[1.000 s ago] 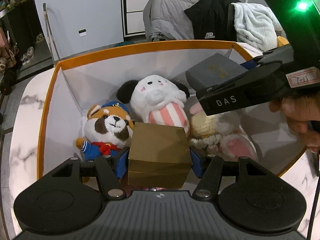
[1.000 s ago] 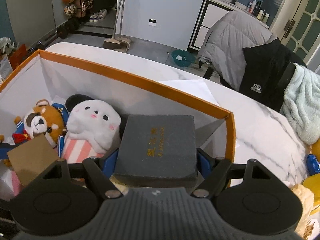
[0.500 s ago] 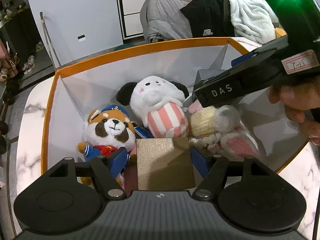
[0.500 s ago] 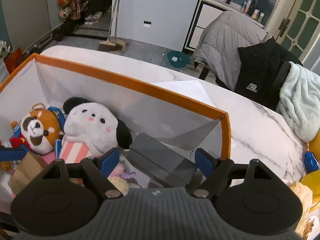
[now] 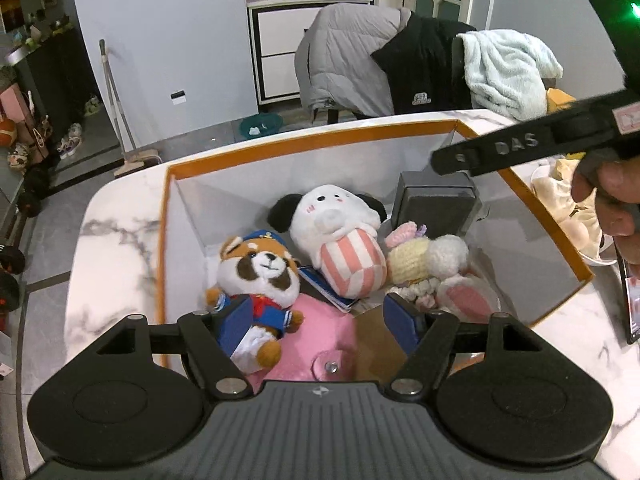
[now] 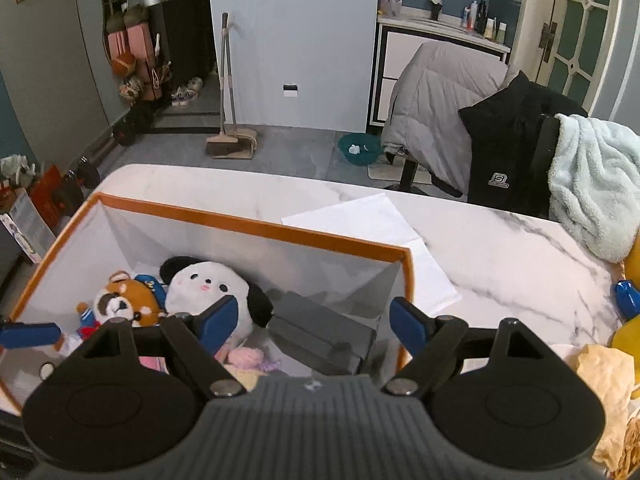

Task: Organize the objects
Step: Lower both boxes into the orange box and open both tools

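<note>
Plush toys are lying inside the orange-rimmed box (image 5: 312,142) on the marble bench (image 5: 116,248): red panda plush (image 5: 260,270) toward the left wall, white dog plush (image 5: 340,236) mid-box, grey case (image 5: 434,206) leaning in the right far corner. I am watching my left gripper (image 5: 320,320), jaws opening, gripping nothing, over the pink pouch (image 5: 320,340) and brown box (image 5: 376,336). My right gripper (image 6: 312,322) is released too. The leaning case could topple onto the crocheted bunny (image 5: 432,268) if nudged.
</note>
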